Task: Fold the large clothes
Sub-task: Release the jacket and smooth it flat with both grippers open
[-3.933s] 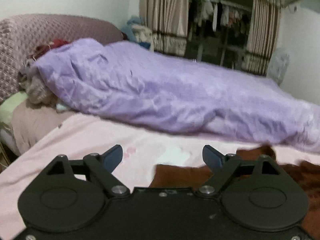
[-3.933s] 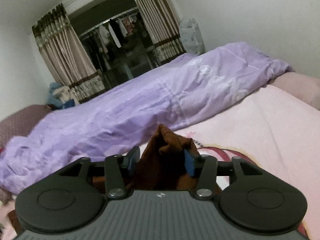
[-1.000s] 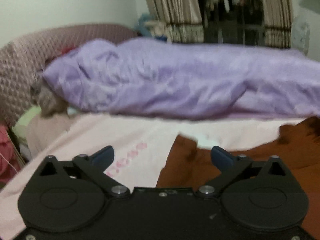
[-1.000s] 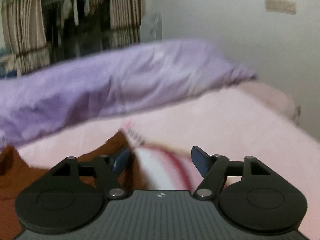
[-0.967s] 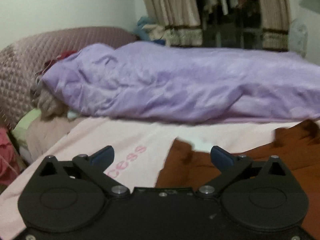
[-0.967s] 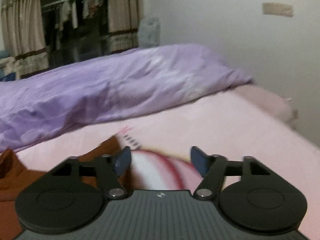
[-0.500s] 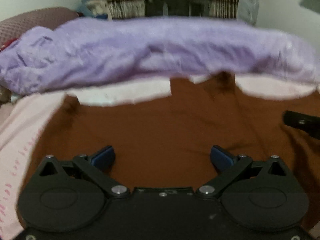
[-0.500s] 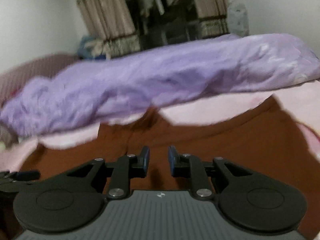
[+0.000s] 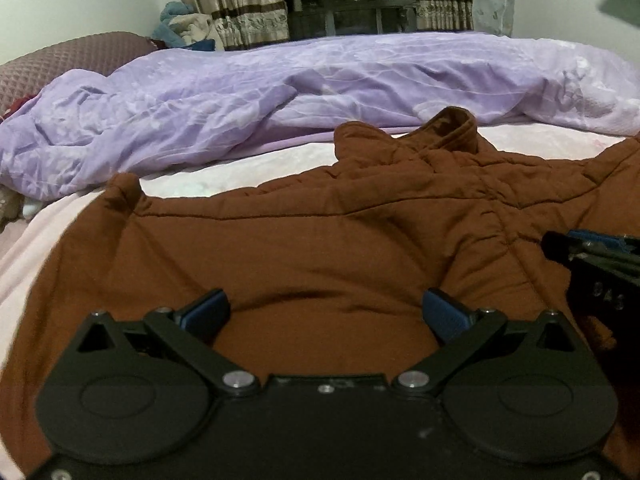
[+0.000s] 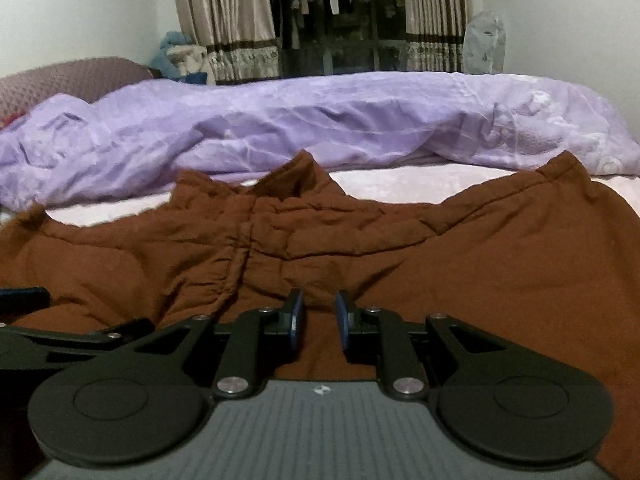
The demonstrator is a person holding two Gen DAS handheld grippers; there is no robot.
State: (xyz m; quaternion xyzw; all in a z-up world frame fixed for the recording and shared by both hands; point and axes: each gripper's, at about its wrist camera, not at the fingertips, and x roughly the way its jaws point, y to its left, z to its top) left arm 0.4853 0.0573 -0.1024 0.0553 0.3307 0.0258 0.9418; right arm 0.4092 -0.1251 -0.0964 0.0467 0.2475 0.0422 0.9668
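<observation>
A large brown quilted jacket (image 9: 320,240) lies spread on the pink bed, collar (image 9: 452,124) toward the far side; it also fills the right wrist view (image 10: 400,248). My left gripper (image 9: 326,312) is open wide, low over the jacket's near part, holding nothing. My right gripper (image 10: 318,320) has its jaws narrowed to a small gap just over the brown cloth; I see no cloth between the pads. The right gripper's tip shows at the right edge of the left wrist view (image 9: 592,256), and the left gripper shows at the left edge of the right wrist view (image 10: 24,300).
A rumpled purple duvet (image 9: 280,96) runs across the bed behind the jacket. A pink sheet (image 9: 36,232) shows at the left. A quilted headboard (image 9: 60,60), curtains (image 10: 224,20) and a clothes rack stand beyond.
Both grippers swung from the jacket's sides to its middle and now face the collar. The right gripper's jaws have closed to a narrow gap. The left gripper stayed open.
</observation>
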